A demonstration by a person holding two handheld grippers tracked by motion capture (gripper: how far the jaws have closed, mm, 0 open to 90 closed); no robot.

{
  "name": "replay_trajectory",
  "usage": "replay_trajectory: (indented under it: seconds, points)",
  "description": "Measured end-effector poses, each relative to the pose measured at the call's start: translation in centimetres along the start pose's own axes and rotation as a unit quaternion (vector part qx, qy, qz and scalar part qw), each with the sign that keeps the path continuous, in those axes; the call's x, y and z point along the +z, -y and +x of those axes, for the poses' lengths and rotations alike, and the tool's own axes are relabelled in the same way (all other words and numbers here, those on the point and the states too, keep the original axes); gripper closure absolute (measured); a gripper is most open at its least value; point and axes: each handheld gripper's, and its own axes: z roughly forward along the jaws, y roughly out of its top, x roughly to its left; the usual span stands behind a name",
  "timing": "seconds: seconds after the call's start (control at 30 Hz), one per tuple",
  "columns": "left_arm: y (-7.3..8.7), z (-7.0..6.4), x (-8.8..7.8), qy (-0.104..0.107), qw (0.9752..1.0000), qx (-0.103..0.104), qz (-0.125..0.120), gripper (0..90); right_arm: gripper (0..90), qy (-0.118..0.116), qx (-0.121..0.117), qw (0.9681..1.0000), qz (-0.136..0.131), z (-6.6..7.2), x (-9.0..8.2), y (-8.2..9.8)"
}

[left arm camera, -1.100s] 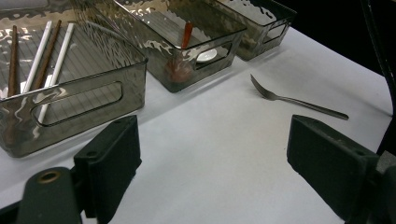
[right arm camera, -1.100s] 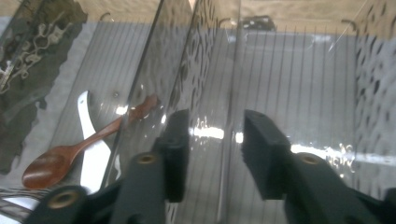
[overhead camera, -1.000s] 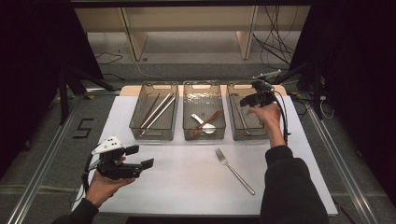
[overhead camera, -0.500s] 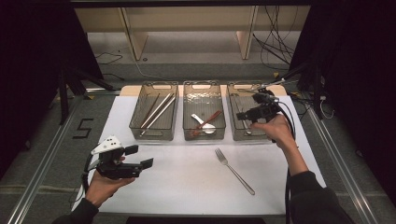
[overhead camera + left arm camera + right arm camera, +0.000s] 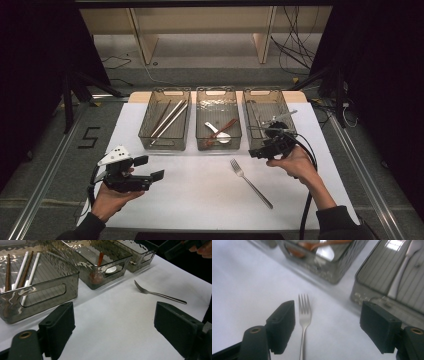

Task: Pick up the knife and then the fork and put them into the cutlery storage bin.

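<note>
Fork direction: the fork lies flat on the white table, long axis on a diagonal in the high view, tines toward the bins, handle end running back toward the person's right.
Fork look: slim bright metal, four tines, a narrow neck and a long thin straight handle, no bend to see.
Fork place: out on bare table in front of the middle bin and the right bin, apart from both.
Right gripper: the right gripper hangs near the front of the right bin, just beyond the tines, and its jaws have just been opening. They stand wide, gripping nothing; in the right gripper view the fork sits on the table between them, closer to the left jaw, untouched.
Left gripper: the left gripper rests near the table's left front, jaws spread, nothing in them, well apart from the fork.
Bins: chopsticks in the left bin, spoons in the middle one.
</note>
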Motion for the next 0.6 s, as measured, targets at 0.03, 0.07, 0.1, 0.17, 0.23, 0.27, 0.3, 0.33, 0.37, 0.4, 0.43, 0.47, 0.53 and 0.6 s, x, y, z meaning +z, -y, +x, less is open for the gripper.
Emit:
replay_trajectory:
  seconds: [0.03, 0.07, 0.1, 0.17, 0.23, 0.27, 0.3, 0.33, 0.37, 0.4, 0.43, 0.47, 0.53, 0.6]
  points:
    - [0.0, 0.0, 0.0, 0.0, 1.0, 0.0, 0.0, 16.3, 29.3, 0.0, -0.003, 1.0, 0.008, 0.1, 0.3, 0.2]
    - [0.0, 0.0, 0.0, 0.0, 1.0, 0.0, -0.001, 16.4, 29.3, 0.002, -0.006, 0.9999, 0.014, 0.2, 0.5, 0.4]
    - [0.0, 0.0, 0.0, 0.0, 1.0, 0.0, -0.001, 16.3, 29.4, -0.001, -0.006, 0.9998, 0.02, 0.3, 0.7, 0.6]
    - [0.0, 0.0, 0.0, -0.001, 1.0, 0.001, 0.001, 16.3, 30.0, -0.003, -0.013, 0.9994, 0.032, 0.7, 1.1, 0.9]
    - [0.0, 0.0, 0.0, -0.001, 1.0, 0.001, -0.001, 16.3, 29.9, 0.005, -0.023, 0.9987, 0.045, 1.1, 1.6, 1.2]
    - [0.0, 0.0, 0.0, -0.001, 1.0, 0.001, -0.001, 16.3, 29.9, 0.009, -0.024, 0.9984, 0.05, 1.3, 1.8, 1.3]
    - [0.0, 0.0, 0.0, -0.001, 1.0, 0.001, -0.001, 16.3, 29.9, 0.008, -0.027, 0.9981, 0.054, 1.4, 2.0, 1.5]
    - [0.1, 0.0, -0.1, -0.001, 1.0, 0.001, 0.0, 16.3, 29.9, 0.005, -0.029, 0.9979, 0.058, 1.6, 2.2, 1.6]
    - [0.0, 0.0, -0.1, -0.001, 1.0, 0.001, -0.001, 16.3, 30.0, 0.006, -0.03, 0.9976, 0.062, 1.7, 2.4, 1.7]
    - [0.0, 0.0, -0.1, -0.001, 1.0, 0.001, -0.001, 16.3, 30.3, 0.008, -0.033, 0.9971, 0.068, 1.9, 2.5, 1.8]
    - [0.0, 0.0, -0.1, -0.001, 1.0, 0.0, -0.002, 16.3, 30.8, 0.008, -0.035, 0.9967, 0.072, 2.0, 2.7, 2.0]
    - [0.0, 0.0, -0.1, -0.001, 1.0, 0.001, -0.001, 16.3, 31.5, 0.006, -0.035, 0.9964, 0.077, 2.1, 2.9, 2.1]
    - [0.0, 0.0, -0.1, -0.001, 1.0, 0.0, -0.002, 16.3, 33.0, 0.005, -0.039, 0.9956, 0.085, 2.2, 3.2, 2.3]
    - [0.0, 0.0, -0.1, 0.0, 1.0, 0.0, -0.002, 16.3, 34.0, 0.005, -0.043, 0.9946, 0.094, 2.4, 3.5, 2.5]
